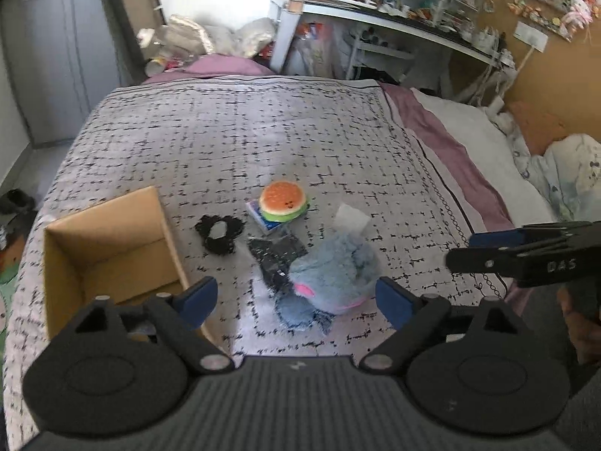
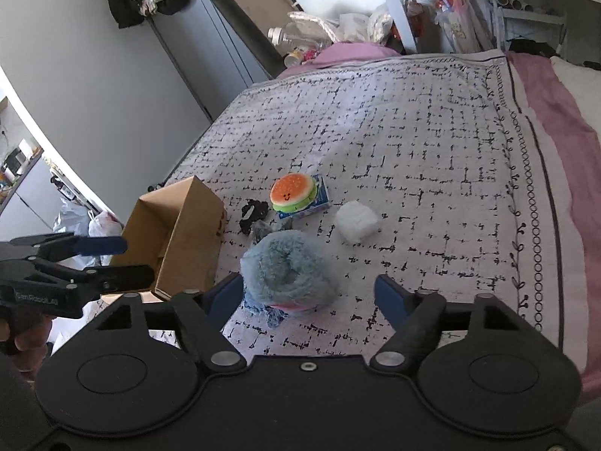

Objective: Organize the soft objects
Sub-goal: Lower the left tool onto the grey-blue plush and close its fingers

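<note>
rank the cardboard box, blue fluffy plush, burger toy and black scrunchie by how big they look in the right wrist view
1. cardboard box
2. blue fluffy plush, though it lies nearest the camera, which inflates it
3. burger toy
4. black scrunchie, close to the burger toy in apparent size and partly hidden by the plush, so this last order is unsure

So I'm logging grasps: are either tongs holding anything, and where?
Nothing is held. Left tongs and right tongs stand open above the blue plush.
</note>
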Demonstrator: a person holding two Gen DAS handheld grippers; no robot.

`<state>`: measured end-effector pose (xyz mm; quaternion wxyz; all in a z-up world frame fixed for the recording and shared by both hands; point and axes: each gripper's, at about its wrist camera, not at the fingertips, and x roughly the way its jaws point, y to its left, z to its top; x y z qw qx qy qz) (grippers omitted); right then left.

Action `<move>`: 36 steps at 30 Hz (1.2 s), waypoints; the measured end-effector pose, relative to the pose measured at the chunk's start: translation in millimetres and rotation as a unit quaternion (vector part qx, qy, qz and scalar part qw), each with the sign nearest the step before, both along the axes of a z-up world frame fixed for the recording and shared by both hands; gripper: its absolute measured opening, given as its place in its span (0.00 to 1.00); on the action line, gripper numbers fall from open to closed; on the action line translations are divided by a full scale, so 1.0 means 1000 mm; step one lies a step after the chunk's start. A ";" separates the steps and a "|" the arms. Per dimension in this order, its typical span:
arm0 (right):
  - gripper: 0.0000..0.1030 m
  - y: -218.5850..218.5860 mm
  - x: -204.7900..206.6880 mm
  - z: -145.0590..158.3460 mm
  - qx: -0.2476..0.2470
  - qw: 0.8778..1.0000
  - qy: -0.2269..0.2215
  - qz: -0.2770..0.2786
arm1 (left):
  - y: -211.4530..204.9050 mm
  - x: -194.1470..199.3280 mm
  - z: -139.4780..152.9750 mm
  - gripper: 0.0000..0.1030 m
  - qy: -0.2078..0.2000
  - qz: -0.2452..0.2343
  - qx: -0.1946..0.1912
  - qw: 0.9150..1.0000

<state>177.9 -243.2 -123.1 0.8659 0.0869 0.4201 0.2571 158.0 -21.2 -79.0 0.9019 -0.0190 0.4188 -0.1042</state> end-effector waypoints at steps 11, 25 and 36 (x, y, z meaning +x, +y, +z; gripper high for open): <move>0.61 0.017 0.019 -0.022 0.009 1.000 0.025 -0.009 | -0.019 0.036 -0.027 0.79 0.006 -0.055 -0.024 0.998; 0.50 0.033 0.044 -0.059 0.011 0.997 0.068 -0.033 | -0.017 0.067 -0.062 0.69 0.041 -0.066 -0.049 0.996; 0.27 0.036 0.058 -0.088 0.041 0.991 0.117 -0.042 | -0.018 0.083 -0.088 0.52 0.071 -0.051 -0.056 0.995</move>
